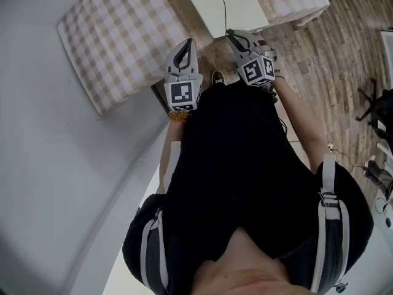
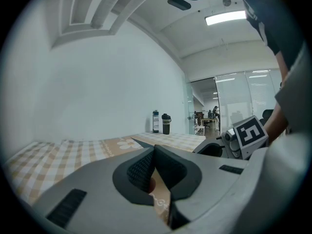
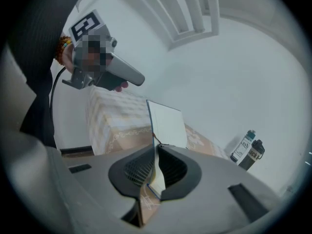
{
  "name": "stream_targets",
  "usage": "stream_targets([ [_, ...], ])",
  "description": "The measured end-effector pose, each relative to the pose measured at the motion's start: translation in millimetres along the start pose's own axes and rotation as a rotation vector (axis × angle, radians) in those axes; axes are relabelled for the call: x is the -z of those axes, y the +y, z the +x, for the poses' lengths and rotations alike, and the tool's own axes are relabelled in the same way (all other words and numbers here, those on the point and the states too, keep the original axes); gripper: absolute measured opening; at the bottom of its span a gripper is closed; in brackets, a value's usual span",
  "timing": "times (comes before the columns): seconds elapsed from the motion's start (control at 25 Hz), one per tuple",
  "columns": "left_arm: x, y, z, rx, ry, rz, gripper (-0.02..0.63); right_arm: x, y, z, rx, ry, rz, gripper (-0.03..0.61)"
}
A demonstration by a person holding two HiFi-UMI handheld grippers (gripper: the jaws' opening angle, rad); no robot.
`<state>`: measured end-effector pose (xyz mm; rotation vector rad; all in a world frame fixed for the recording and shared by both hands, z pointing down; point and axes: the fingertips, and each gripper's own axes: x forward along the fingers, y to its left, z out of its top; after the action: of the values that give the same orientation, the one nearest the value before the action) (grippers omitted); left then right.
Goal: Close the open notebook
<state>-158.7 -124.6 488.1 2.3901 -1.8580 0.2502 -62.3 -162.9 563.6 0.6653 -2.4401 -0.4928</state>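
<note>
The open notebook (image 1: 236, 8) lies with white pages up on the checked tablecloth (image 1: 116, 42), a thin black ribbon across it. My right gripper (image 1: 232, 35) sits at the notebook's near edge. In the right gripper view the jaws (image 3: 156, 147) are closed on a blue-edged leaf of the notebook (image 3: 168, 126), which stands lifted on edge ahead of them. My left gripper (image 1: 186, 43) hovers at the table's near edge, left of the notebook and apart from it. Its jaws (image 2: 155, 150) meet at the tips with nothing between them.
Two bottles (image 2: 155, 122) (image 2: 166, 124) stand at the table's far end, also visible as bottles (image 3: 248, 151) in the right gripper view. A white wall runs along the table's left side. Wooden floor (image 1: 331, 60) and a chair base (image 1: 374, 100) lie to the right.
</note>
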Motion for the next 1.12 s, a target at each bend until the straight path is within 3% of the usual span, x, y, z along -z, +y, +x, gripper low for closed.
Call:
stream_targets([
  [0.48,0,-10,3,0.030,0.008,0.024,0.002,11,-17,-14,0.064,-0.013,0.168,0.030],
  [1.12,1,-28,11,0.072,0.020,0.034,0.002,53,-46,-25,0.148,0.031,0.523,0.035],
])
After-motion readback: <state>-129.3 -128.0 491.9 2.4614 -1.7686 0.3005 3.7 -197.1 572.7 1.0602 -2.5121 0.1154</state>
